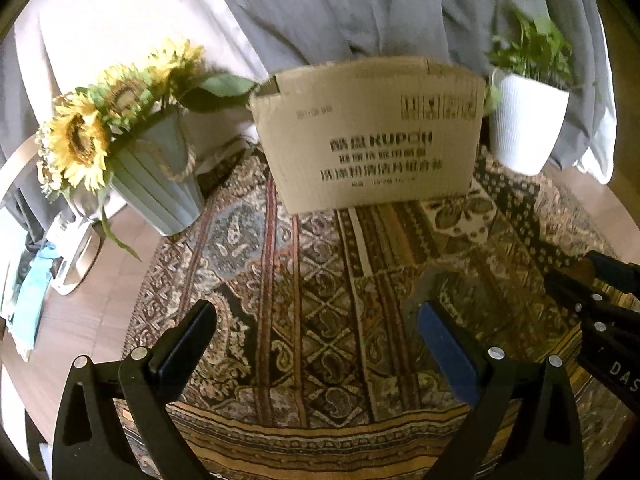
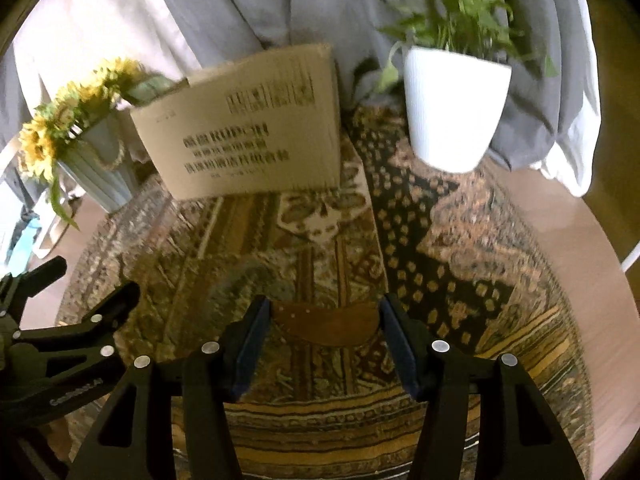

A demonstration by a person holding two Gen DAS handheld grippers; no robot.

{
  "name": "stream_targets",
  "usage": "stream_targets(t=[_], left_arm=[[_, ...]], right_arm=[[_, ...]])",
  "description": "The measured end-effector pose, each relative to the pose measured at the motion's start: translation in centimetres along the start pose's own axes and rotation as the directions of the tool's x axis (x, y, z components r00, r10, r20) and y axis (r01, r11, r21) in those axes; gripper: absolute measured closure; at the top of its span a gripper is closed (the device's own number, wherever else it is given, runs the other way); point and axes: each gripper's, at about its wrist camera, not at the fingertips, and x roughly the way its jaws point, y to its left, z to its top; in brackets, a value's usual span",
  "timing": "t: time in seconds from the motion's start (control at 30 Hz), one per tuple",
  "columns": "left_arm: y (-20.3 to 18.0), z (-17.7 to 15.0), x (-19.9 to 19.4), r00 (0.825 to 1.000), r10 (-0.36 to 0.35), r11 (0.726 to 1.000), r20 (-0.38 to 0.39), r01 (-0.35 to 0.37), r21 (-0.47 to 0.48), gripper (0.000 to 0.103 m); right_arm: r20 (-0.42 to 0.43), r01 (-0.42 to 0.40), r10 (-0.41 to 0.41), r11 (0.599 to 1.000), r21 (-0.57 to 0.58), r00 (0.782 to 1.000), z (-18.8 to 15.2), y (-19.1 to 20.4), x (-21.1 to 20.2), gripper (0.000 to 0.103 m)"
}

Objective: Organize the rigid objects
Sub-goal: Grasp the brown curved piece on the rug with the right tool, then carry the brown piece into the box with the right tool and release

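A cardboard box (image 1: 372, 132) with dark printed text stands at the back of the patterned rug; it also shows in the right wrist view (image 2: 248, 132). My left gripper (image 1: 316, 320) is open and empty above the rug, well short of the box. My right gripper (image 2: 324, 320) is shut on a flat brown rigid piece (image 2: 326, 328) held between its fingers above the rug. The right gripper also shows at the right edge of the left wrist view (image 1: 600, 300), and the left gripper at the left edge of the right wrist view (image 2: 72, 332).
A pale ribbed pot of sunflowers (image 1: 160, 184) stands left of the box. A white pot with a green plant (image 1: 524, 124) stands to its right, also in the right wrist view (image 2: 452, 108). Grey curtains (image 1: 360, 4) hang behind. Clutter (image 1: 36, 280) lies on the floor, left.
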Motion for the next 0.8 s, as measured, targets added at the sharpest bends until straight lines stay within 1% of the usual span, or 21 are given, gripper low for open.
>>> stream_targets(t=[0.17,0.57,0.67,0.8], left_arm=[[0.8,1.0,-1.4,0.999,-0.015,0.999,0.041,0.016,-0.029,0.000],[2.8,3.4,-4.4,0.989,0.041,0.997,0.142,-0.032,-0.067,0.000],[3.4,4.0,-5.1,0.984,0.056,0.996,0.169,-0.044,-0.078,0.000],[4.1,4.9,-6.1,0.972,0.081,0.994,0.220,-0.064,-0.085,0.000]], right_arm=[[0.054,-0.007,0.008,1.000,-0.021,0.999,1.3,0.7,-1.8,0.045],[0.169,-0.025,0.039,0.996,-0.080,0.985,4.4,2.7,-5.0,0.045],[0.195,-0.029,0.047,0.995,-0.096,0.980,5.1,3.1,-5.6,0.045],[0.229,-0.034,0.060,0.992,-0.118,0.972,6.2,3.7,-6.3,0.045]])
